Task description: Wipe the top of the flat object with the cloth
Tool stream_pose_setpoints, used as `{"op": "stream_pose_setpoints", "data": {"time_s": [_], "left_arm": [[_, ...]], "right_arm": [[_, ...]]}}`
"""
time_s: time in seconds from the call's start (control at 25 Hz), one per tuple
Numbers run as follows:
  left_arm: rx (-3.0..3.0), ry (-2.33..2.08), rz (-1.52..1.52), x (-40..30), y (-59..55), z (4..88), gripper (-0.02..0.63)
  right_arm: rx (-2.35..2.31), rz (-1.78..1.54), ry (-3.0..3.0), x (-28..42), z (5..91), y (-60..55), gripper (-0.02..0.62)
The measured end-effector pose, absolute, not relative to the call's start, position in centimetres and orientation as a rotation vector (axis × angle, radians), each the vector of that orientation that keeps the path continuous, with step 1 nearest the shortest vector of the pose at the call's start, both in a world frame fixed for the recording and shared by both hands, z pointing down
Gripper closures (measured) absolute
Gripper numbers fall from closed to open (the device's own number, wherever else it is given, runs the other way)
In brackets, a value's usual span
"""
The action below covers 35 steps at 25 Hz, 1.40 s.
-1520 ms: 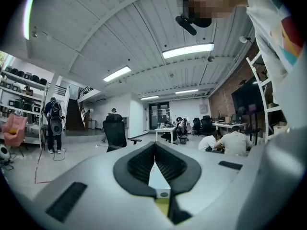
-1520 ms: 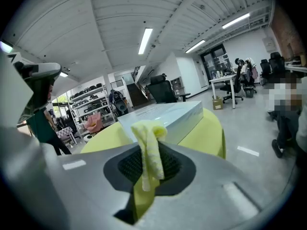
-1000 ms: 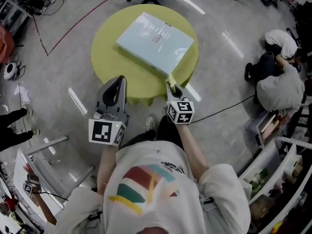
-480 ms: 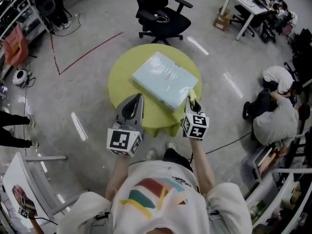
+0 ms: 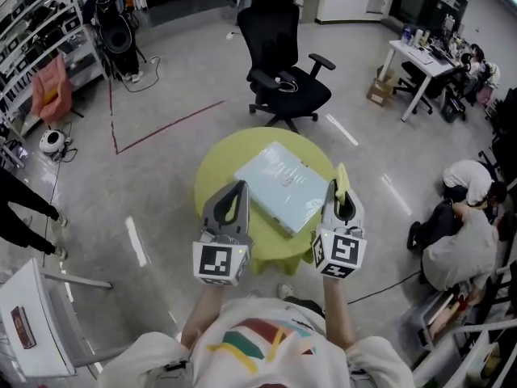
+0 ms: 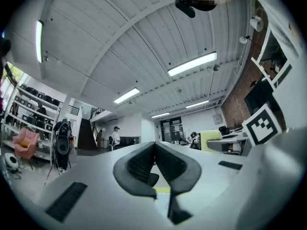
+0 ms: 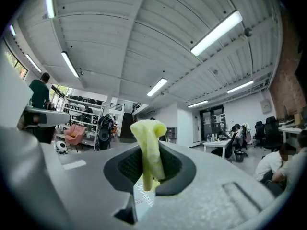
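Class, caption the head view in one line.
Person's right tool clamps a yellow cloth, left tool shut empty, near a pale flat box on a round yellow table.

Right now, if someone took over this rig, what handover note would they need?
Left hand-held gripper: shut, empty, touching nothing.
Right hand-held gripper: shut on the yellow cloth, held clear of the flat object.
Flat object: lies on the round table, nothing on it.
Done: cloth is gripped. Whether any wiping has happened cannot be told.
Left: lower the cloth and wipe the top.
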<state>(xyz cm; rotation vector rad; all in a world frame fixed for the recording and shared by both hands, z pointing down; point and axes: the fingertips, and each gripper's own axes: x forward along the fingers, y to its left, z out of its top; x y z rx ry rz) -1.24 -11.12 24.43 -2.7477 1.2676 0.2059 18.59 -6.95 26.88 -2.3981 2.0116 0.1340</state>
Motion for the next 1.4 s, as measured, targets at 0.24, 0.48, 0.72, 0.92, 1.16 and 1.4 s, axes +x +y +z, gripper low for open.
{"op": "stream_pose_setpoints", "data": {"time_s": [0.24, 0.48, 0.72, 0.92, 1.16, 1.4], "left_arm": [[-2.699, 1.267, 0.214, 0.7, -10.9, 23.2, 0.591], [-2.705, 1.277, 0.164, 2.1, -10.7, 23.7, 0.591], [-2.681, 1.290, 0.158, 3.0, -10.6, 23.6, 0.591], [-2.667, 1.320, 0.156, 3.4, -10.7, 23.2, 0.591], [-2.652, 1.334, 0.160, 3.3, -10.8, 22.8, 0.591], [-2.640, 1.328, 0.153, 4.0, -10.3, 22.8, 0.591]], "right_arm": [[-2.302, 0.301, 2.087, 15.7, 24.5, -4.8, 0.569], [-2.207, 0.328, 2.183, 13.7, 24.8, -4.2, 0.569], [-2.205, 0.299, 2.240, 14.3, 26.1, -4.8, 0.569], [-2.208, 0.277, 2.253, 15.2, 26.0, -5.3, 0.569], [-2.225, 0.262, 2.250, 16.0, 26.4, -5.5, 0.569], [-2.213, 0.248, 2.251, 16.8, 26.8, -5.4, 0.569]]}}
